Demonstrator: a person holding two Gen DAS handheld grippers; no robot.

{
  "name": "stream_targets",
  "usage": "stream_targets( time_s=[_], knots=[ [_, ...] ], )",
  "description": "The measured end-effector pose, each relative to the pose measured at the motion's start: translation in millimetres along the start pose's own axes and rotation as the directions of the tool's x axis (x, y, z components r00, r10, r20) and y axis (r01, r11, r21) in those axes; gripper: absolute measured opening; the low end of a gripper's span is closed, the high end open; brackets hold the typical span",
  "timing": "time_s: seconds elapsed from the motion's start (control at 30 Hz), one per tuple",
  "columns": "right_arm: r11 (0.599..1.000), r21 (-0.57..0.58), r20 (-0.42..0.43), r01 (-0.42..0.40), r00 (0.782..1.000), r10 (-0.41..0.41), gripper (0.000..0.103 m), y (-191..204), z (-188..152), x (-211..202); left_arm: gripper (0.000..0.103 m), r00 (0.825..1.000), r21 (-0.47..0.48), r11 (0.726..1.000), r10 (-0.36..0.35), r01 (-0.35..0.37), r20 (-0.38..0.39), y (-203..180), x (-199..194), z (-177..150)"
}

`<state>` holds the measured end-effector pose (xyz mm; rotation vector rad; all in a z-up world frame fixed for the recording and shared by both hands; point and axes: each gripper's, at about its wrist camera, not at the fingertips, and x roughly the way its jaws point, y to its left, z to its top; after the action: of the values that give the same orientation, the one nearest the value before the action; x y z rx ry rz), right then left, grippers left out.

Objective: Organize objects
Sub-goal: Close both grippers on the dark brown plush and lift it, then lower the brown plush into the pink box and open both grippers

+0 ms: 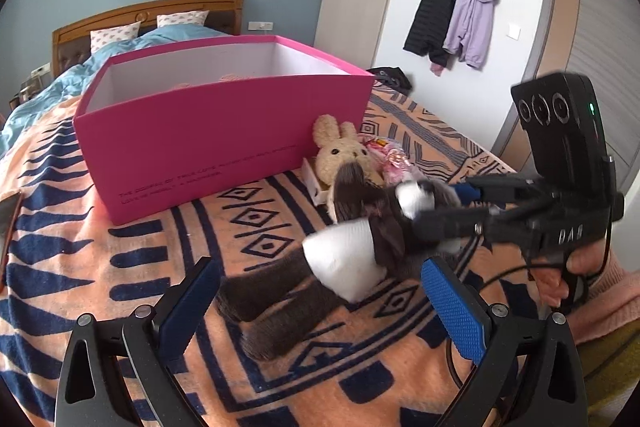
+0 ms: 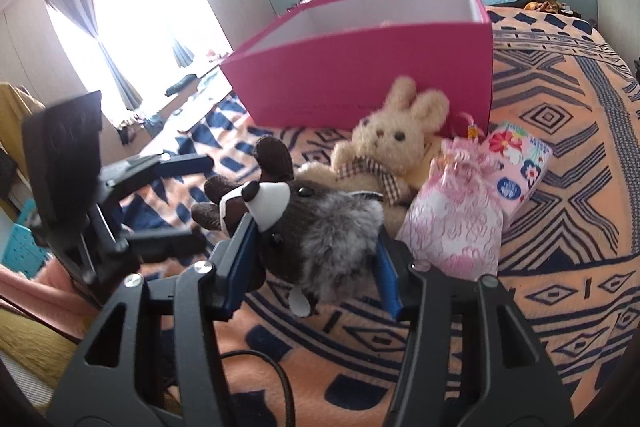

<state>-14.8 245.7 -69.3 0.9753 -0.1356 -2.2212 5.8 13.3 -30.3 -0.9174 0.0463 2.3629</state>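
A brown and white plush animal (image 1: 360, 239) lies on the patterned blanket (image 1: 120, 267). My right gripper (image 2: 316, 259) is shut on its furry grey body (image 2: 332, 227); it also shows in the left wrist view (image 1: 436, 207), coming in from the right. My left gripper (image 1: 320, 303) is open and empty, just short of the plush's legs; it appears at the left in the right wrist view (image 2: 192, 203). An open pink box (image 1: 224, 131) stands behind. A beige bunny (image 2: 396, 147) leans against its front wall (image 2: 360, 79).
A pink lace pouch (image 2: 456, 223) and a flowered tissue pack (image 2: 516, 163) lie right of the bunny. A blue duvet (image 1: 48, 91), pillows and a wooden headboard are behind the box. Jackets (image 1: 452, 15) hang on the far wall.
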Motion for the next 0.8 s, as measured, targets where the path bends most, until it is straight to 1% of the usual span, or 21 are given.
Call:
stream_targets(
  time_s=[0.07, 0.1, 0.3, 0.37, 0.47, 0.53, 0.8],
  knots=[
    [1.000, 0.012, 0.017, -0.021, 1.000, 0.020, 0.055, -0.2, 5.6, -4.2, 0.098, 1.000, 0.009, 1.000, -0.006, 0.006, 0.003, -2.0, -1.8, 1.5],
    [0.999, 0.015, 0.021, -0.028, 0.999, 0.028, 0.055, -0.7, 8.1, -5.8, 0.097, 1.000, 0.011, 1.000, -0.006, 0.006, 0.004, -3.0, -2.7, 1.9],
    [0.999, -0.030, 0.055, -0.026, 0.998, 0.028, 0.055, 10.1, 27.2, -12.5, 0.090, 1.000, 0.035, 0.999, -0.004, 0.003, 0.030, -6.3, -10.4, 16.3],
    [0.999, -0.040, 0.068, -0.032, 0.997, 0.034, 0.055, 12.2, 33.4, -14.0, 0.078, 0.999, 0.036, 0.999, -0.007, 0.005, 0.039, -5.4, -13.5, 22.1],
    [0.997, -0.062, 0.084, -0.039, 0.995, 0.044, 0.055, 14.4, 48.2, -14.5, 0.071, 0.998, 0.033, 0.999, -0.020, 0.018, 0.056, -0.1, -17.3, 35.2],
    [0.996, -0.078, 0.098, -0.034, 0.994, 0.041, 0.055, 16.1, 57.8, -14.6, 0.069, 0.998, 0.037, 0.999, -0.017, 0.014, 0.067, 3.1, -19.3, 44.5],
    [0.991, -0.110, 0.150, -0.070, 0.985, 0.086, 0.055, 13.1, 108.9, -13.4, 0.069, 0.992, 0.066, 0.998, 0.010, -0.019, 0.128, 21.3, -27.9, 85.9]
  ],
)
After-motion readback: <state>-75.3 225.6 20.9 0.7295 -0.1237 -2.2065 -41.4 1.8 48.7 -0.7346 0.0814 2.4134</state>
